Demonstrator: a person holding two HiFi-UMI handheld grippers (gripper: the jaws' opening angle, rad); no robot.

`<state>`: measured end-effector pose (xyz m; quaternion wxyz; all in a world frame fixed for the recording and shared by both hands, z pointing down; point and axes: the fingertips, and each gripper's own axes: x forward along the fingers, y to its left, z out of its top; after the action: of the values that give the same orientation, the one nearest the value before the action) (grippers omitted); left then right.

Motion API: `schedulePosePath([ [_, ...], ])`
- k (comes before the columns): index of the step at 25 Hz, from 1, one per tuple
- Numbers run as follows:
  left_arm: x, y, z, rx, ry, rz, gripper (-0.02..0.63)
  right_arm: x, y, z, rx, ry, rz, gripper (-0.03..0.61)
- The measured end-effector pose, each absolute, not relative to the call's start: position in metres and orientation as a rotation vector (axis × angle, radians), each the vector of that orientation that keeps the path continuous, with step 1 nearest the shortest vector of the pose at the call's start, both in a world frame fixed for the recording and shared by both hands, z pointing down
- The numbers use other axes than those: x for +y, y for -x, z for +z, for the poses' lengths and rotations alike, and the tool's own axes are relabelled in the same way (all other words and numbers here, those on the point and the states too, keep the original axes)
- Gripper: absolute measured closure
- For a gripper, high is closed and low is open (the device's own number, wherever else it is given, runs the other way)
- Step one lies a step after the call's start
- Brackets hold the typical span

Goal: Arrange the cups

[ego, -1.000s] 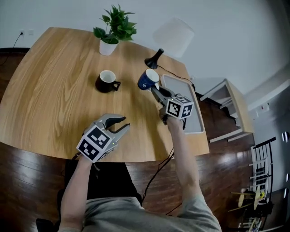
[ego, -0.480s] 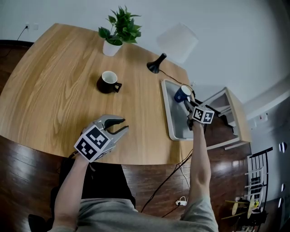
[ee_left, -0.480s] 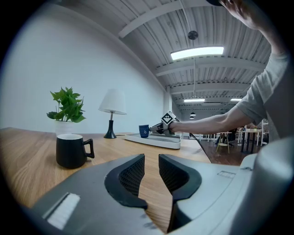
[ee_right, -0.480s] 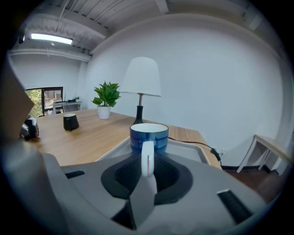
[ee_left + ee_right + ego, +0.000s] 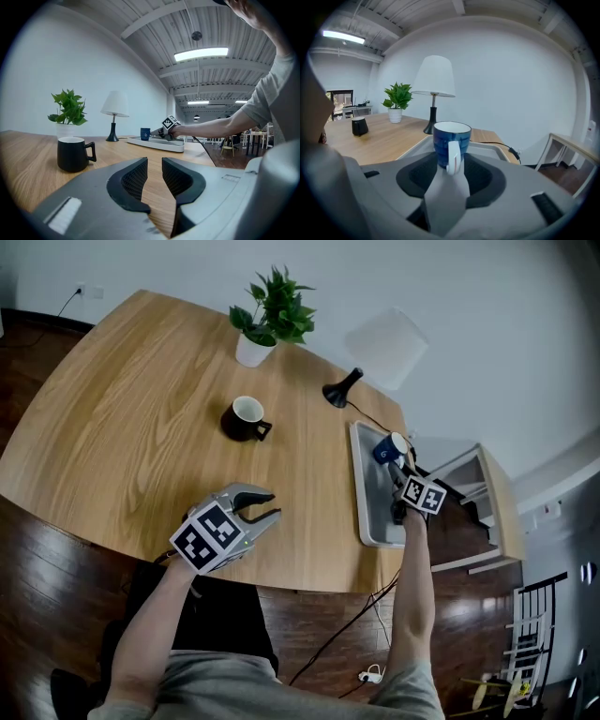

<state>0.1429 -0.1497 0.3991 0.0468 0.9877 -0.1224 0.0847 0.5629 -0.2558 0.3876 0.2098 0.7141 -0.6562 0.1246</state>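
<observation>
A blue cup [image 5: 387, 448] [image 5: 451, 140] with a white handle stands upright at the far end of the grey tray [image 5: 367, 512]. My right gripper [image 5: 398, 469] [image 5: 451, 172] is just behind it. Its jaws have just been opening and now stand apart on either side of the handle, not pressing it. A black cup [image 5: 246, 418] [image 5: 72, 153] with a white inside sits mid-table, handle to the right. Near the front table edge, my left gripper [image 5: 261, 507] [image 5: 154, 165] holds still, its jaws a narrow gap apart with nothing between them.
A potted plant [image 5: 272, 320] and a lamp [image 5: 375, 348] with a white shade stand at the table's far edge. The lamp's cable runs past the tray. A white side table [image 5: 487, 512] stands right of the wooden table. The tray lies along the table's right edge.
My right gripper carried the blue cup from mid-table rightward to the tray. The cup now stands there and the jaws have parted from its handle. The left gripper stayed put.
</observation>
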Motion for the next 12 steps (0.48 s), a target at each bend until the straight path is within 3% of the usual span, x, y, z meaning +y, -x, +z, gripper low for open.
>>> schedulePosePath([
  [5, -0.150, -0.140, 0.398, -0.365, -3.016, 0.262, 0.505, -0.225, -0.505, 0.353, -1.894, -1.997, 0.237, 0.412],
  [6, -0.150, -0.139, 0.398, -0.367, -3.017, 0.263, 0.505, -0.222, -0.472, 0.339, -1.996, -1.952, 0.167, 0.440],
  [12, -0.152, -0.140, 0.399, -0.381, -3.015, 0.259, 0.505, -0.207, -0.250, 0.343, -2.535, -1.392, 0.100, 0.445],
])
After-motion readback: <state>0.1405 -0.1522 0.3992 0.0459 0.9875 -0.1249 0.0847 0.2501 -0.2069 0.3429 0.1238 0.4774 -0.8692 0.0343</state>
